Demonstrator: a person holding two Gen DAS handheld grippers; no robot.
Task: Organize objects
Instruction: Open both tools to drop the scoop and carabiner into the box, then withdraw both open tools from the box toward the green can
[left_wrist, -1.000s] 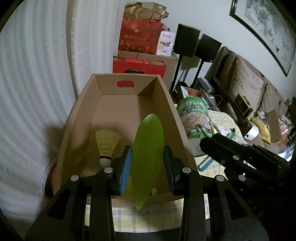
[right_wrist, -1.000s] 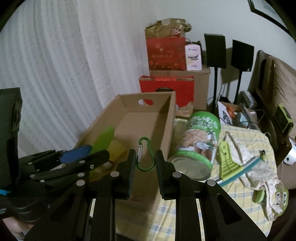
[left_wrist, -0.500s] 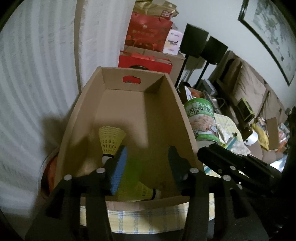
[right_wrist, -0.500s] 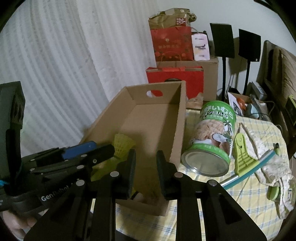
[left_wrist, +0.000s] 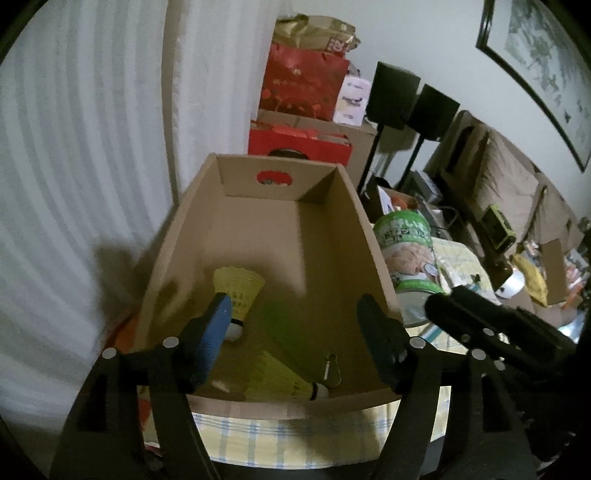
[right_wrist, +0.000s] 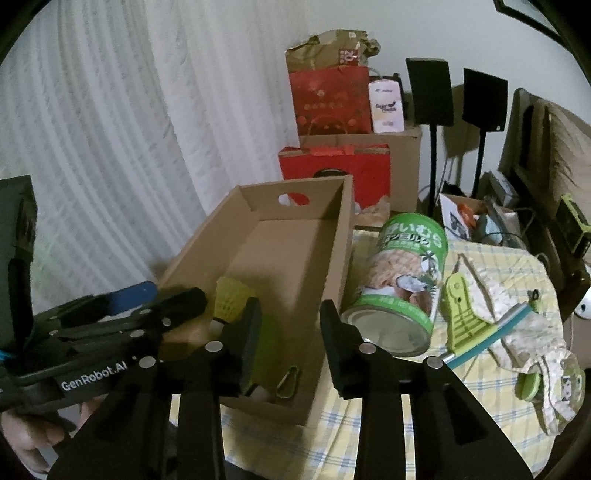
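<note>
An open cardboard box (left_wrist: 343, 240) (right_wrist: 332, 258) stands on a checked cloth. Inside it are an upright yellow shuttlecock (left_wrist: 240, 284) (right_wrist: 231, 299), a second shuttlecock (left_wrist: 280, 380) on its side, a blurred flat green plastic piece (left_wrist: 284, 328) (right_wrist: 271, 339) and a green carabiner (left_wrist: 332, 369) (right_wrist: 288, 382). My left gripper (left_wrist: 293, 314) hangs over the box's near end. Its jaws are opening, with nothing between the pads. My right gripper (right_wrist: 290, 314) sits over the box's near right corner. Its jaws are opening too and hold nothing.
A green can (right_wrist: 402, 280) lies on its side right of the box. Beside it are a green clip (right_wrist: 461, 314), a teal stick (right_wrist: 487, 336) and a patterned cloth (right_wrist: 517, 295). Red bags (right_wrist: 332, 170) stand behind the box, and a white curtain hangs at left.
The left jaws let go of the green piece, which dropped into the box. The right jaws released the carabiner, which now lies in the box's near corner. Both pairs of jaws have widened.
</note>
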